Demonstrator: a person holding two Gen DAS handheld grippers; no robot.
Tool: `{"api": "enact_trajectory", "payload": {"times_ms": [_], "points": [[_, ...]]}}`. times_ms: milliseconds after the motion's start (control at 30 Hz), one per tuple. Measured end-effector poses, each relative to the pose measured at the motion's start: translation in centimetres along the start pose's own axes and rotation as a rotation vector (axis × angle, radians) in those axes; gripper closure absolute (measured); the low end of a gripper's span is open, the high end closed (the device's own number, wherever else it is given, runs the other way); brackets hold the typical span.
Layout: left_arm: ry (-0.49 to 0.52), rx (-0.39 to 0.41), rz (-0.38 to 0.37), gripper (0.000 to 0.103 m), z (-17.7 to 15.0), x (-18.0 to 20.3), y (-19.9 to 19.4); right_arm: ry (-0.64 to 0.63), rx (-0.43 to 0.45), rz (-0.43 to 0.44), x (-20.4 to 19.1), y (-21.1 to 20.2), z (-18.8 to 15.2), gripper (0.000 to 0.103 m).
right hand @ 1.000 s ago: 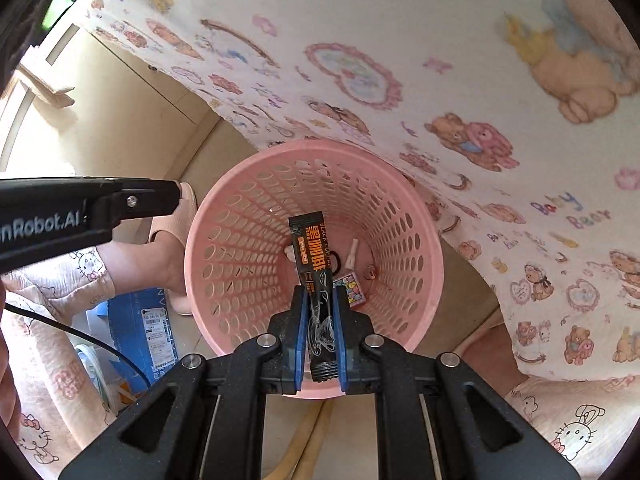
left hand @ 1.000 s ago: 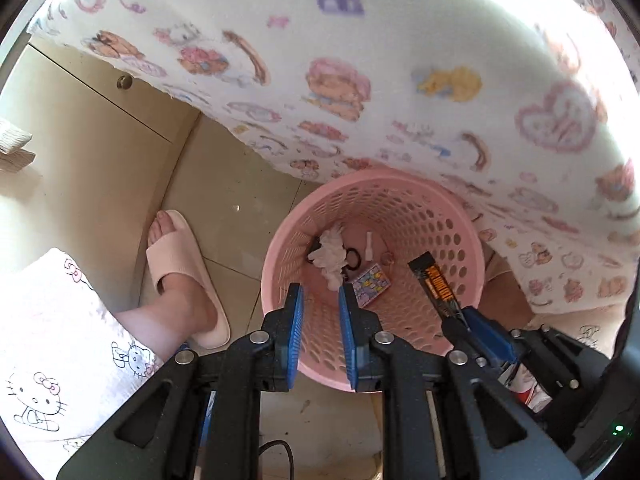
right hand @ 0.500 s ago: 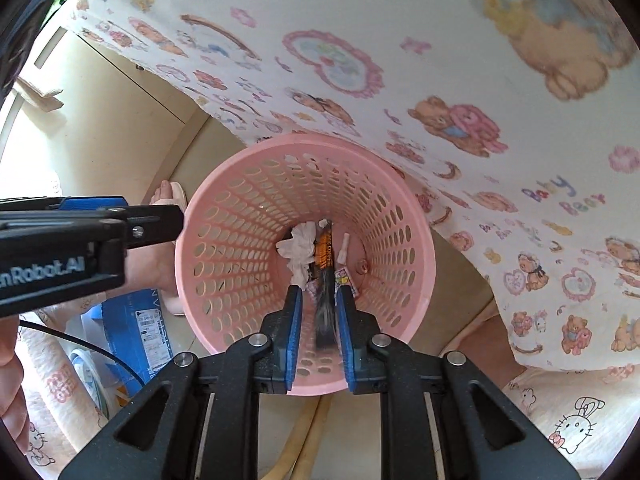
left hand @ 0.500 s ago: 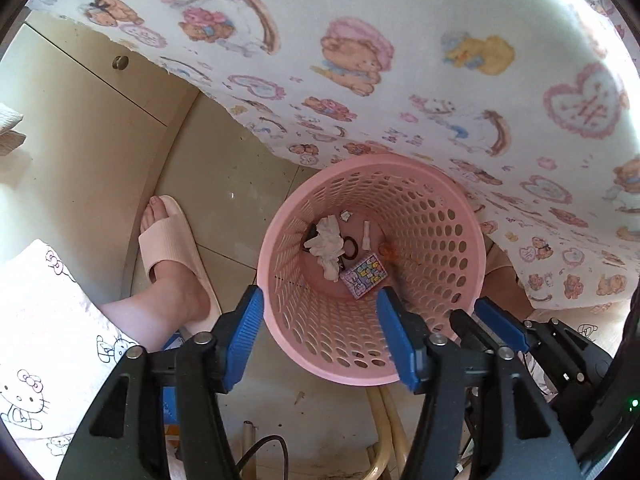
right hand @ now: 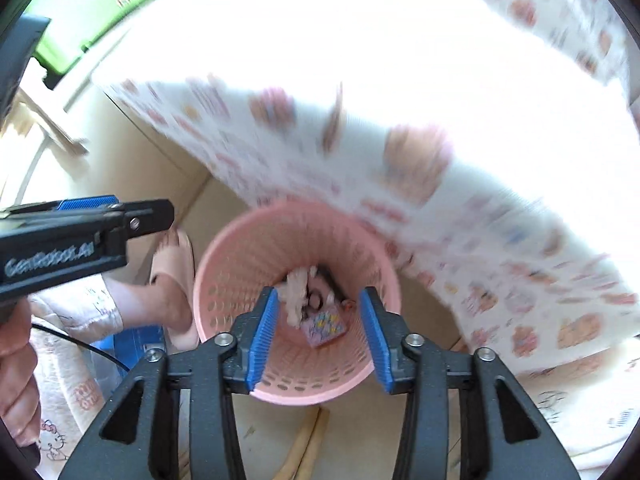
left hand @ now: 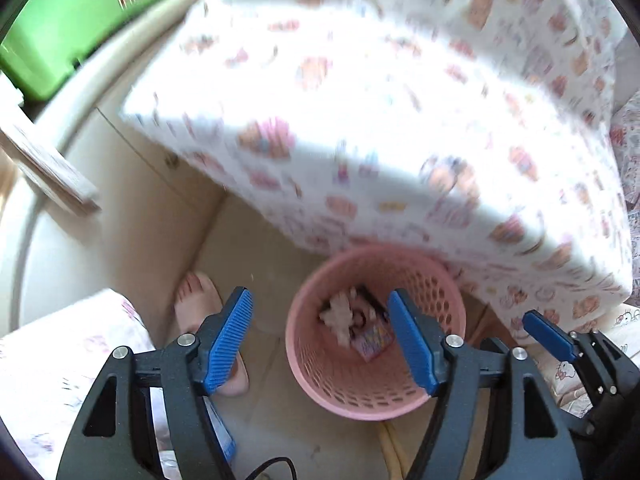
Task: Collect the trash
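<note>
A pink perforated trash basket point(left hand: 340, 392) stands on the floor below both grippers; it also shows in the right wrist view point(right hand: 240, 264). Inside lie a white crumpled tissue point(left hand: 338, 316), a colourful small packet point(left hand: 374, 340) and a dark wrapper point(left hand: 370, 296); the tissue point(right hand: 294, 284) and packet point(right hand: 324, 326) also show in the right wrist view. My left gripper point(left hand: 320, 340) is open and empty above the basket's left side. My right gripper point(right hand: 318, 340) is open and empty over the basket mouth; it appears at the right in the left wrist view point(left hand: 546, 334).
A bed with a cartoon-print sheet point(left hand: 400, 120) overhangs the basket. A foot in a pink slipper point(right hand: 176, 280) stands left of the basket. A beige cabinet point(left hand: 120, 208) lies to the left, a green box point(left hand: 80, 12) on top. A blue box point(right hand: 132, 344) sits by the foot.
My right gripper opened and the dark wrapper dropped into the basket. My left gripper opened wide. Both grippers rose away from the basket; the views are blurred by motion.
</note>
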State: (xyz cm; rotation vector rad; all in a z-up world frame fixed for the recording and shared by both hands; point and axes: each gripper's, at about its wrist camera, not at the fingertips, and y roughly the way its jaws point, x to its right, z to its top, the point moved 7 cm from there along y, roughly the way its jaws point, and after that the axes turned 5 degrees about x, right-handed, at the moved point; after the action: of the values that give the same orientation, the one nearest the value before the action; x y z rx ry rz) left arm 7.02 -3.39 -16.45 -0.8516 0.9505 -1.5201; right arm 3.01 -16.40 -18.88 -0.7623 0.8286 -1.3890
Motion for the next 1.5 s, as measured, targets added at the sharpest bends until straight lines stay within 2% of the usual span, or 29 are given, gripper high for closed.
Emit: {"api": "enact_trajectory", "payload": {"times_ms": [67, 233, 300, 400, 467, 567, 633, 700, 800, 900, 1500], "points": [[0.021, 0.074, 0.004, 0.031, 1.0, 0.1, -2.5, -0.003, 0.058, -0.005, 0.1, -1.9, 0.7, 0.056], [0.041, 0.273, 0.024, 0.015, 2.5, -0.4, -8.2, 0.020, 0.208, -0.017, 0.9, -6.5, 2.1, 0.055], [0.036, 0.375, 0.082, 0.005, 3.0, -0.9, -10.0, 0.015, 0.261, -0.032, 0.9, -7.9, 2.4, 0.053], [0.046, 0.459, 0.136, 0.002, 3.2, -1.2, -10.9, -0.015, 0.328, -0.055, 1.2, -9.7, 3.2, 0.048], [0.026, 0.466, 0.104, 0.002, 3.5, -1.5, -11.0, -0.025, 0.366, -0.061, 1.2, -10.7, 3.4, 0.045], [-0.005, 0.465, 0.045, 0.002, 3.5, -1.5, -10.9, -0.025, 0.419, -0.069, 1.6, -12.0, 4.1, 0.029], [-0.006, 0.471, 0.039, 0.002, 3.4, -1.6, -10.9, -0.016, 0.461, -0.078, 2.0, -12.7, 4.4, 0.020], [0.008, 0.481, 0.051, 0.002, 3.2, -1.5, -10.9, 0.000, 0.493, -0.077, 2.3, -13.2, 4.6, 0.016], [0.030, 0.491, 0.062, 0.002, 2.9, -1.3, -10.9, 0.029, 0.503, -0.068, 2.8, -13.3, 4.7, 0.012], [0.025, 0.489, 0.051, 0.002, 2.8, -1.2, -10.9, 0.041, 0.505, -0.092, 3.2, -13.1, 4.8, 0.000], [0.034, 0.500, 0.062, 0.002, 2.4, -1.0, -10.9, 0.022, 0.503, -0.082, 2.7, -13.1, 4.4, 0.000]]}}
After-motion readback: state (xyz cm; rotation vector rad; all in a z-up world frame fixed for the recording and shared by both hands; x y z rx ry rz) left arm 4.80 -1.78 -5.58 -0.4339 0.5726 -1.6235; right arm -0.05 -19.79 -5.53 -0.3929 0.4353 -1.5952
